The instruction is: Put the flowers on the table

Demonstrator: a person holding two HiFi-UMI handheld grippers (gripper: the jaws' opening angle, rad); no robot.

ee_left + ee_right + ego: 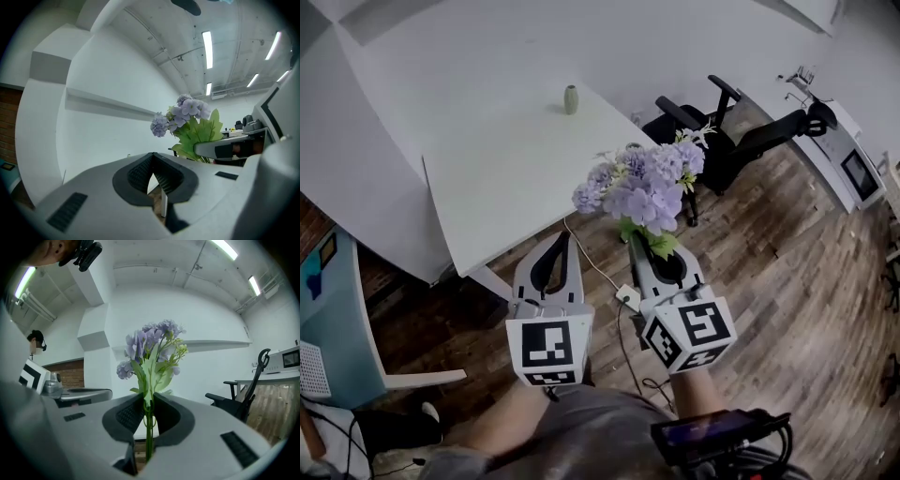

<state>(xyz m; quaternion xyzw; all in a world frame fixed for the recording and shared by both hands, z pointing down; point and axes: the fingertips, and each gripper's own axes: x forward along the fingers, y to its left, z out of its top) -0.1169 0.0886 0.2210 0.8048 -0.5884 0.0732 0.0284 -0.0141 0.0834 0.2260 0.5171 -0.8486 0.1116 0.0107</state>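
My right gripper point(644, 246) is shut on the green stems of a bunch of purple flowers point(643, 186), which stand upright above its jaws over the wooden floor, just off the white table's point(502, 169) near right edge. In the right gripper view the stems run between the jaw tips point(147, 398) and the blooms point(151, 343) rise above. My left gripper point(560, 238) points at the table's near edge with its jaws together and nothing held point(152, 161). In the left gripper view the flowers point(185, 117) show to the right. A small grey-green vase point(571, 98) stands at the table's far edge.
A black office chair point(722, 131) stands right of the table. A white cable with a power strip point(627, 296) lies on the floor below the grippers. A light blue cabinet point(333, 309) is at the left, and a counter with a microwave point(861, 169) at the far right.
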